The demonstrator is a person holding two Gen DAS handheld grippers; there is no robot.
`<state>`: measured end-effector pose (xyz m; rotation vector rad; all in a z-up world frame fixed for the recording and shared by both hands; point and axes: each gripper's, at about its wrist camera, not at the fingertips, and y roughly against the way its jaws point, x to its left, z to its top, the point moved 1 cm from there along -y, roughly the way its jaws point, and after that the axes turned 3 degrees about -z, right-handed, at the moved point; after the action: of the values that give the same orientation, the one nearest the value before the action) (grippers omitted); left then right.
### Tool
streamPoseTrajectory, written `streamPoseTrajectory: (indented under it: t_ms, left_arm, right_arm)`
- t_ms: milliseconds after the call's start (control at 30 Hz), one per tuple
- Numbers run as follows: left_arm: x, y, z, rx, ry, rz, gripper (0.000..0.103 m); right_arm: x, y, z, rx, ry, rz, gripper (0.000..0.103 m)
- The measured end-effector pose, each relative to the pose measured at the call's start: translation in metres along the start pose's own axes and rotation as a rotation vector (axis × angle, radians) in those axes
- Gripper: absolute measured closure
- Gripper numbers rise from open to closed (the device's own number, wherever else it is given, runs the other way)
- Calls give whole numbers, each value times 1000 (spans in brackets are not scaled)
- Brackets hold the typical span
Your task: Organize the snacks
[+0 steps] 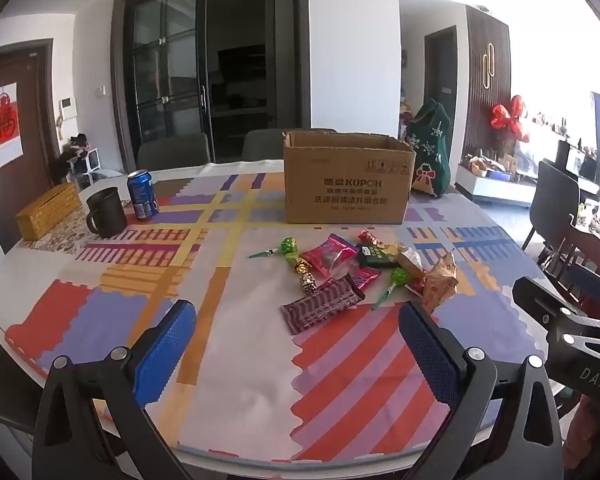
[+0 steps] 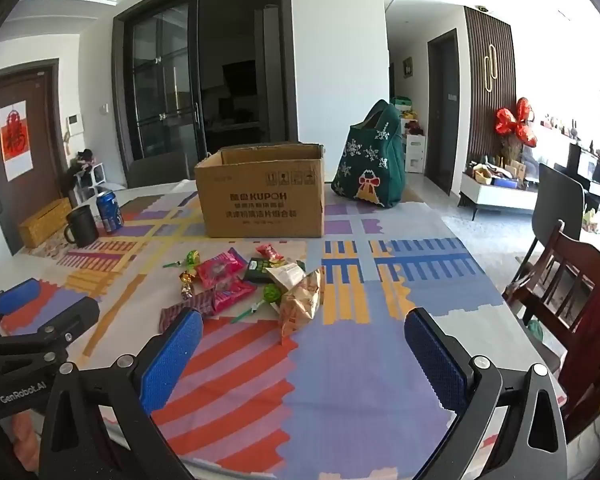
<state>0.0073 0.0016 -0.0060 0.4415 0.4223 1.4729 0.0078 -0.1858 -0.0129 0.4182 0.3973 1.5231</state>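
A pile of snacks lies mid-table: a purple striped bar (image 1: 320, 305), pink packets (image 1: 329, 256), a dark green packet (image 1: 374, 255), green lollipops (image 1: 396, 280), foil candies (image 1: 307, 282) and a tan crinkled bag (image 1: 440, 282). The pile also shows in the right wrist view, with the tan bag (image 2: 302, 300) nearest. An open cardboard box (image 1: 346, 184) stands behind the pile and shows in the right wrist view too (image 2: 262, 196). My left gripper (image 1: 296, 354) is open and empty, short of the purple bar. My right gripper (image 2: 304, 360) is open and empty, short of the tan bag.
A blue can (image 1: 142, 194), a black mug (image 1: 106, 213) and a yellow box (image 1: 48, 211) stand at the far left. A green gift bag (image 2: 370, 168) stands right of the cardboard box. A wooden chair (image 2: 580, 292) is at the table's right edge.
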Motion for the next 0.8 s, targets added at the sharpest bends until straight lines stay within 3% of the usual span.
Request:
streamPoseTrajectory:
  t_ms: [800]
  left_arm:
    - [7,10,-1,-27,27,-6,0]
  right_arm:
    - [7,11,2,-34,36,-4,1]
